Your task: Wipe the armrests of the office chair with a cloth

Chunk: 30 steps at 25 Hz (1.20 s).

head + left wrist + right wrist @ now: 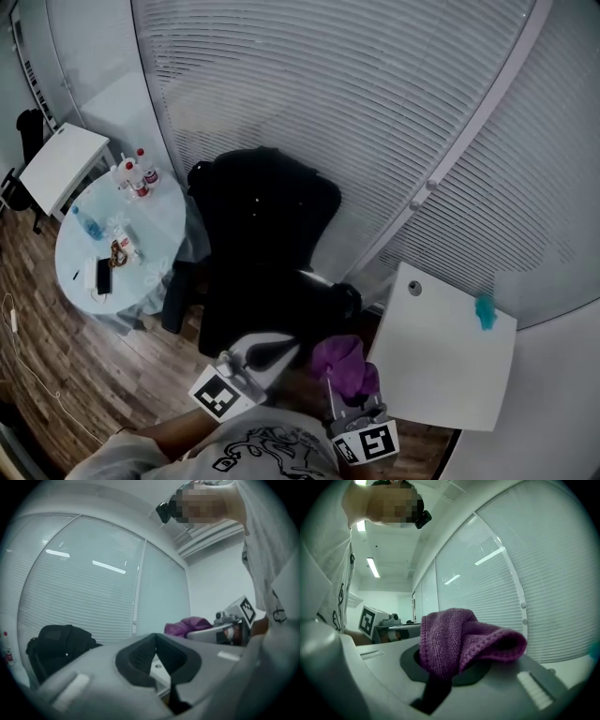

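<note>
The black office chair [262, 244] stands against the blinds, its armrests at the left [178, 291] and right [342, 298]. My right gripper [345, 382] is shut on a bunched purple cloth [345, 364], held just in front of the right armrest and not touching it. In the right gripper view the cloth [464, 639] spills out over the jaws of the gripper [450, 667]. My left gripper [279, 352] hangs shut and empty before the seat; its dark pads [140, 658] meet. The chair [61, 644] and cloth [187, 624] also show there.
A round glass table [159, 234] left of the chair carries bottles [139, 178] and a phone [103, 277]. A white square table [441, 361] with a small teal object [485, 312] stands at the right. A white desk [61, 164] is far left. Blinds [375, 112] run behind.
</note>
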Available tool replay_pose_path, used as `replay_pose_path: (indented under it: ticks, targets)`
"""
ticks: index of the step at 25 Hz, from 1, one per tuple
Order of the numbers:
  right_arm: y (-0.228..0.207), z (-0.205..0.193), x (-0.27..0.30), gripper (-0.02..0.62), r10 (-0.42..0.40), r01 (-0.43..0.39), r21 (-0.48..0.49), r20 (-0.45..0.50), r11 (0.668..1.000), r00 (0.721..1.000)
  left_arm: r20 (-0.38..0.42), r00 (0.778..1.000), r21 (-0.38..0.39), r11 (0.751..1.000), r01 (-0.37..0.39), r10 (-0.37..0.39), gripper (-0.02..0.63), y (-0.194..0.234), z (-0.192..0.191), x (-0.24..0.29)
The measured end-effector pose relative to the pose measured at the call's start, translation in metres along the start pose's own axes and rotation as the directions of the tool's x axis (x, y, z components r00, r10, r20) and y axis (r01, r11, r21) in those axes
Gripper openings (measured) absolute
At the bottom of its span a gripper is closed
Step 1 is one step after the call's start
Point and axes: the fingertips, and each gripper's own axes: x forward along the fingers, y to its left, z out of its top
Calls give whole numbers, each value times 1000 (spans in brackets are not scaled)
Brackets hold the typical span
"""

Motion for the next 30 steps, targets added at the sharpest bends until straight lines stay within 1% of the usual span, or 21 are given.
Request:
replay_pose_path:
  ticks: [3, 6, 10, 14, 24, 30]
  targets:
    - [-4, -1, 17, 43, -4, 4, 2, -6, 1000, 1000, -8, 1000, -3, 1000, 15, -15, 3, 12, -4, 4]
    - [-10, -4, 27, 43, -10, 10, 2, -12, 1000, 1000, -6, 1000, -31, 999, 15, -15, 3, 20, -9, 8]
    - [-18, -5, 32, 43, -24, 24, -10, -16, 1000, 1000, -18, 1000, -43, 999, 19, -20, 3, 25, -18, 12]
    - [-29, -12, 35, 43, -18, 17, -10, -39, 1000, 999, -24, 1000, -64, 998, 10, -12, 3, 30, -24, 22]
    - [-67, -16, 38, 43, 3, -3, -11, -59, 1000, 998, -58, 998, -45, 999, -13, 10, 3, 36, -36, 57]
    - [-88, -39, 40, 43, 7, -9, -19, -100, 1000, 995, -79, 997, -58, 998, -27, 22, 3, 42, -57, 74]
